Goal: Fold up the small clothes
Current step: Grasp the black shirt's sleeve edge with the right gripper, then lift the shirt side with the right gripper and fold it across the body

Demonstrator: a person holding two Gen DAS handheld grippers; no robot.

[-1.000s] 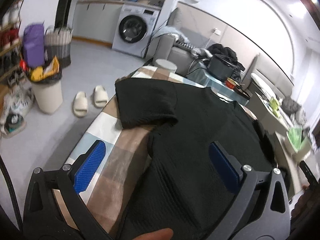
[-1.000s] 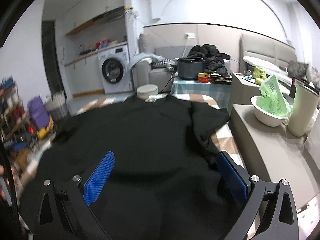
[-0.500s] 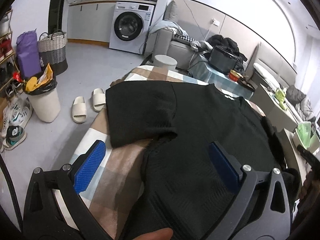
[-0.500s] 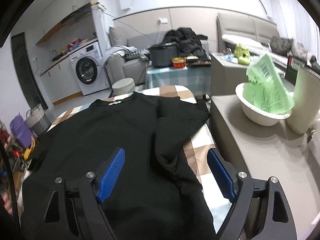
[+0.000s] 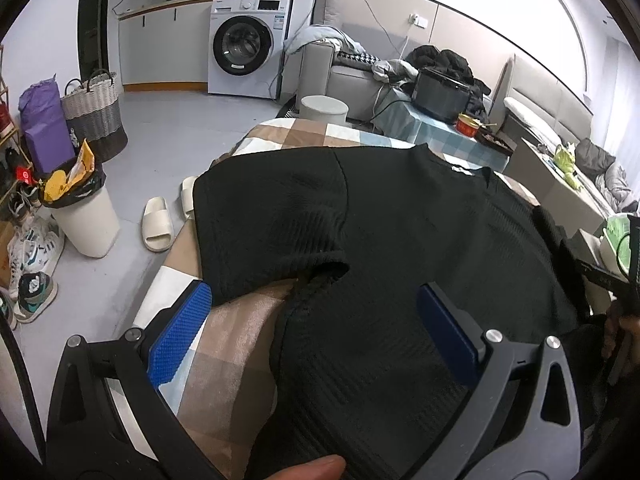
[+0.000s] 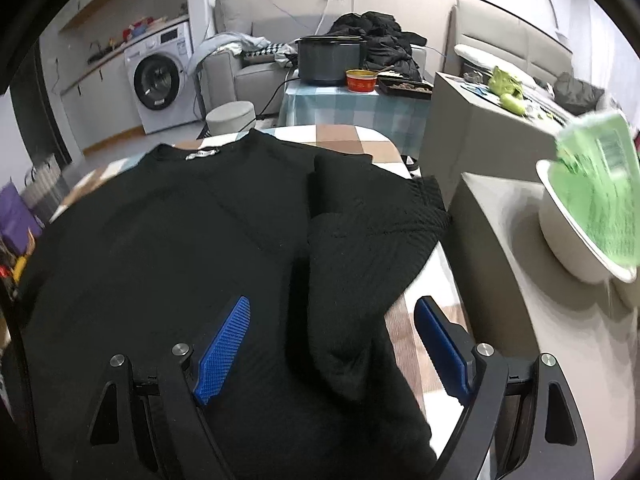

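A black ribbed T-shirt (image 5: 420, 236) lies spread on a checkered table (image 5: 236, 344), collar at the far end. Its left sleeve (image 5: 272, 224) lies flat toward the table's left edge. In the right wrist view the shirt (image 6: 180, 248) has its right sleeve (image 6: 372, 232) bunched and folded near the table's right edge. My left gripper (image 5: 312, 332) is open above the armpit by the left sleeve. My right gripper (image 6: 332, 340) is open above the rumpled cloth below the right sleeve. Neither holds anything.
A grey cabinet (image 6: 520, 280) with a white bowl of green bags (image 6: 588, 224) stands close on the right. A white bin (image 5: 86, 220), slippers (image 5: 158, 226) and shoes lie on the floor to the left. A side table with a black pot (image 6: 332, 58) stands beyond.
Both grippers have moved outward over the shirt: the left view shifted toward the left sleeve, the right view swung right toward the right sleeve and cabinet. Both stayed open.
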